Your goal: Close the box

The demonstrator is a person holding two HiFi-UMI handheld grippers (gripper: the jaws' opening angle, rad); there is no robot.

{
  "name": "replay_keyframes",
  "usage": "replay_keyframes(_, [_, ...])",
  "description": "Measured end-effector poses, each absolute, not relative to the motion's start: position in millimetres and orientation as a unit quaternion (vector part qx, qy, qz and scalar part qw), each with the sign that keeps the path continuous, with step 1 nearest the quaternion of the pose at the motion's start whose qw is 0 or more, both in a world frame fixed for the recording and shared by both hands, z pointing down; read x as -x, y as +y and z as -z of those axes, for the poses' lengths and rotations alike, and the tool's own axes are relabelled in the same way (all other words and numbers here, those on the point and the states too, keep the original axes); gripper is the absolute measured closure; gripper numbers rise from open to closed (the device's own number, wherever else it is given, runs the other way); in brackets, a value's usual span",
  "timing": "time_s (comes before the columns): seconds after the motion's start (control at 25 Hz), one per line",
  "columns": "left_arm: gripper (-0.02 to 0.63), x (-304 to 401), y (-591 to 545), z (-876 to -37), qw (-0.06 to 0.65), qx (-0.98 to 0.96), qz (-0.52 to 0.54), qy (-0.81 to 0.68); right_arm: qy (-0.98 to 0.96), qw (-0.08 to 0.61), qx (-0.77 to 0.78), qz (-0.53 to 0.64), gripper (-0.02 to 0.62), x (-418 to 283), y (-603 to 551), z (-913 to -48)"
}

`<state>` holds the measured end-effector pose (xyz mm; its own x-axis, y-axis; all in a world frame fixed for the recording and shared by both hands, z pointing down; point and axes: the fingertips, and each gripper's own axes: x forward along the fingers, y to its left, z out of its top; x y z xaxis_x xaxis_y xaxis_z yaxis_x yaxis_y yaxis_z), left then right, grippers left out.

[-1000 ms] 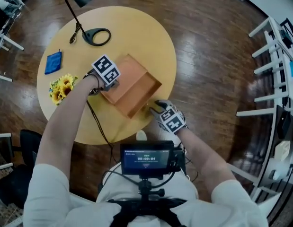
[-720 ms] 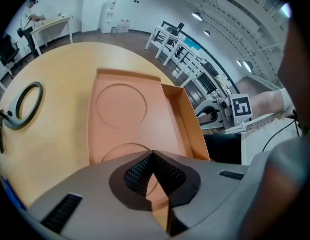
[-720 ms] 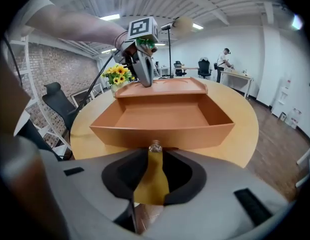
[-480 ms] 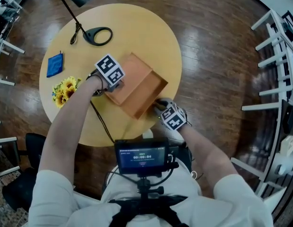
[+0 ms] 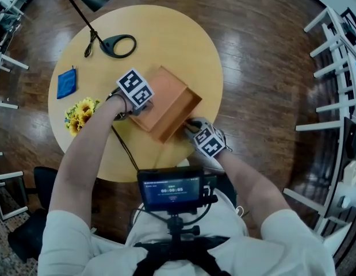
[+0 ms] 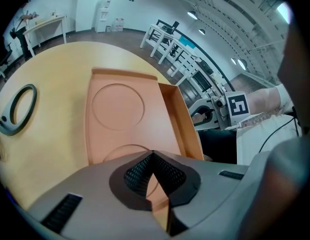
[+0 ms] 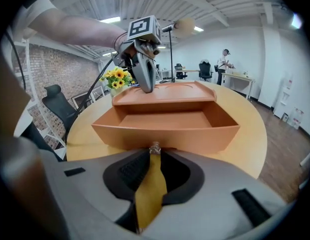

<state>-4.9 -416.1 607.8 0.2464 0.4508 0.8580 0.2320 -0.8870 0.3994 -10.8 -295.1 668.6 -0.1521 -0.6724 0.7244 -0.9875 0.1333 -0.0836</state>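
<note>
Box [image 5: 180, 109] sits right of centre on the table [image 5: 183, 39], lid [image 5: 165, 86] flat open, far half free. Your left gripper [image 6: 152, 154] pinches the lid's outer rim. Your right gripper [image 7: 155, 151], jaws pressed together, meets the box's near wall.

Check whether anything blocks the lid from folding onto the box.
Nothing visible does. The box is empty inside, and the lid lies open beside it with only the left gripper at its rim.
</note>
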Motion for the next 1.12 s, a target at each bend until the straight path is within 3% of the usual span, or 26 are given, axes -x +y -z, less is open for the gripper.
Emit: replay_keyframes(1.12, [0.604,4.6,-411.5,-602.3,0.095,-0.786,-0.569,0.222,-0.717,0.291,-0.57,-0.277,0.522,12.2,-368.2,-664.5])
